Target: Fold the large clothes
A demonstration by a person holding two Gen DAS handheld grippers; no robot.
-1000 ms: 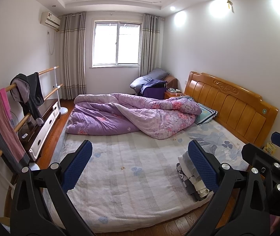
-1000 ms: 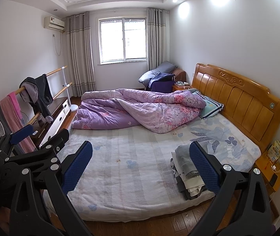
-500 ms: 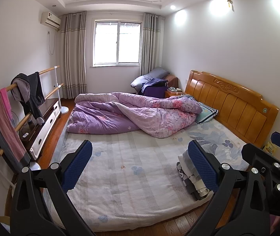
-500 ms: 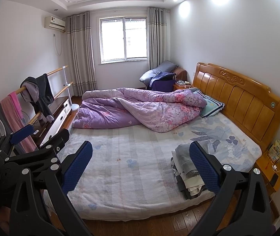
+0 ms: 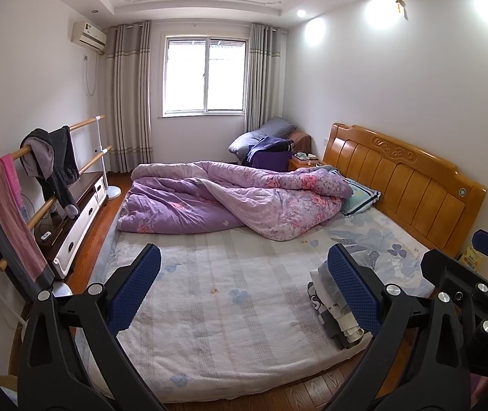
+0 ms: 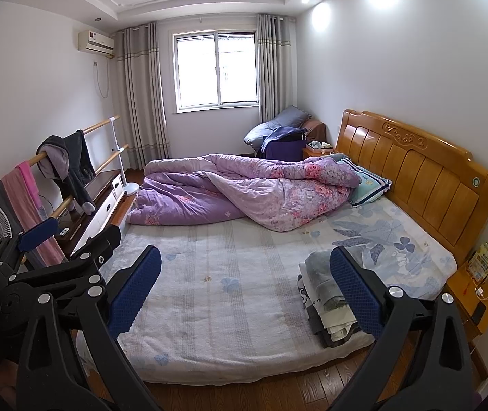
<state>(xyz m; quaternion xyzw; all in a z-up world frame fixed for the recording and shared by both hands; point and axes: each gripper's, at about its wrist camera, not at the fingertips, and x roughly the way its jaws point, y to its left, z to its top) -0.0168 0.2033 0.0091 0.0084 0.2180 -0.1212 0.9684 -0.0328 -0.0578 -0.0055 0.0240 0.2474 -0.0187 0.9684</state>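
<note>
**Two open claws held short of the bed, before any garment is taken up**

Both wrist views look across a bed (image 5: 230, 308) from beyond its foot-side edge. The left claw (image 5: 244, 291) stands wide open, its blue pads well apart, with nothing between them. The right claw (image 6: 245, 291) is equally wide open and likewise empty. Neither touches any cloth.

The task's things appear to be the stack of folded clothes (image 5: 329, 304) lying near the bed's near right corner, close to the edge; it reads as work already done. No unfolded garment lies on the bare sheet. A crumpled purple quilt (image 5: 237, 202) occupies the far half of the bed, beside a pillow (image 5: 360, 195) at the wooden headboard (image 5: 405, 185).

Judged from this layout, the step in hand is a pause between garments: the claws are raised and idle. The next move probably calls for fetching a fresh large item, possibly the dark jacket (image 5: 55, 161) or the pink towel (image 5: 14, 212) on the wooden rail (image 5: 86, 123) at left, and spreading it flat on the open sheet.

The left wrist view shows part of the right claw's frame at its right edge. The right wrist view instead shows the left claw's frame at its left edge, and alone reveals the bedside cabinet (image 6: 463, 291) with a phone and cable, and the stack's top grey layer more fully.
</note>
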